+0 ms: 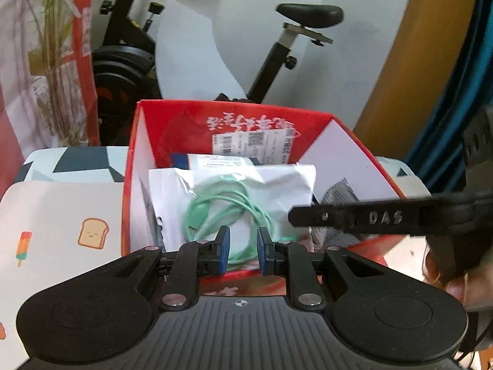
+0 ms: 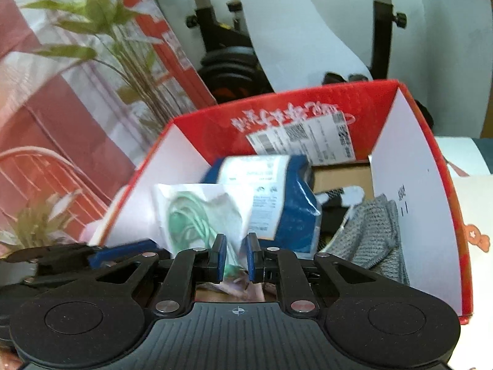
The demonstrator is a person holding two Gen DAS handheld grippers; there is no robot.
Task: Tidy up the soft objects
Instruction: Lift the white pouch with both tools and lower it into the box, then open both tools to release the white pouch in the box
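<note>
The left gripper [image 1: 243,251] hovers at the near rim of the red cardboard box [image 1: 144,141], its fingers narrowly parted and gripping nothing. The right gripper [image 2: 236,256] reaches in beside it, fingers likewise narrow and empty. Inside lie a clear bag with a green cable [image 1: 228,206], a blue packet [image 2: 277,191] and a gray knitted cloth [image 2: 372,234].

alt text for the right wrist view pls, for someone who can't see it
The right gripper hovers, open, at the near edge of a red cardboard box, its blue pads either side of a white bag holding a coiled green cable. Behind it sit a blue-and-white package and grey knitted fabric; an exercise bike stands beyond.
</note>
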